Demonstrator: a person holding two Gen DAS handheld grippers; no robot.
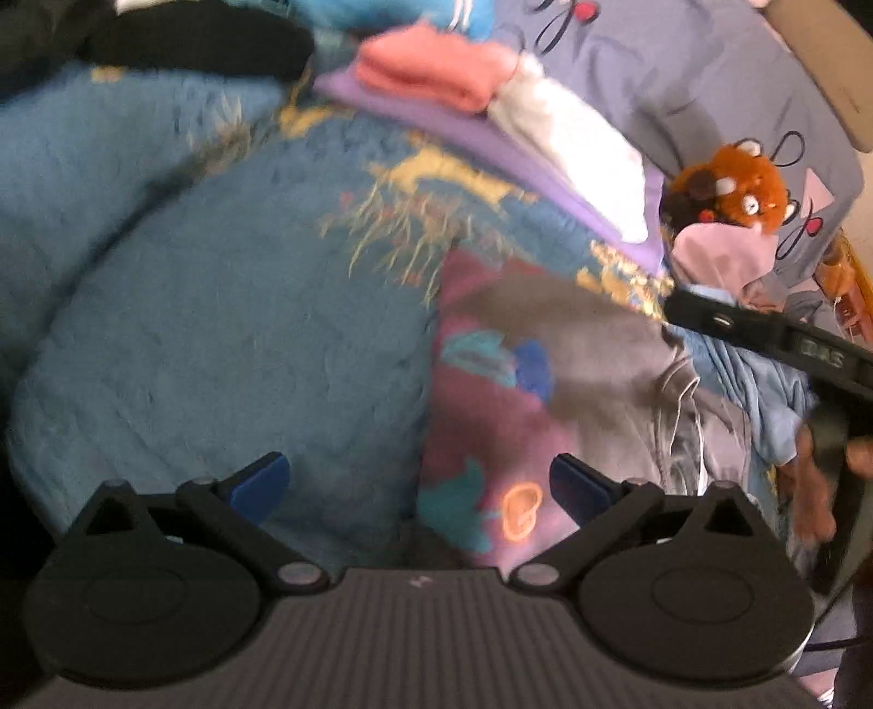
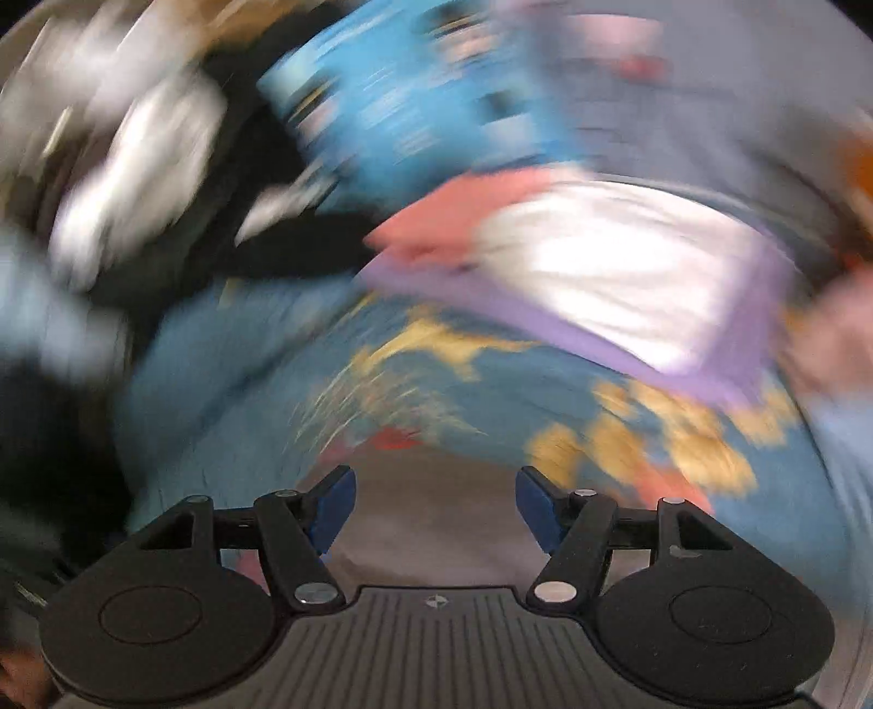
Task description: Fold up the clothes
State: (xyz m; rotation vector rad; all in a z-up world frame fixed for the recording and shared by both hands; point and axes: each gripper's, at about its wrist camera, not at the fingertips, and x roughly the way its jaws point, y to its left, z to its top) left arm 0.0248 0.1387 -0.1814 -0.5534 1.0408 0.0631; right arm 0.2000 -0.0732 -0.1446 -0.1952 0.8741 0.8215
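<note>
Probably a bedroom at home: a quilted bedspread (image 1: 218, 327), folded clothes (image 1: 491, 109) (stacked), a plush toy (image 1: 731, 188).

Bare blue quilt (image 1: 218, 327) ahead; folded stack (image 1: 491, 109) beyond.

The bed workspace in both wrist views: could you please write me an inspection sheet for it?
Surface: blue patterned quilt on a bed, rumpled.
Job's things: folded stack at the far side, pink piece and white piece on a purple one; grey hooded garment unfolded near the left gripper.
Clutter: plush toy, black fabric, light blue cloth.
Grippers: left gripper open, nothing between the fingers; right gripper open, empty, its view motion-blurred.
Cables: thin dark cable at the lower right edge.
Surroundings: lilac printed bedding behind the stack.
</note>
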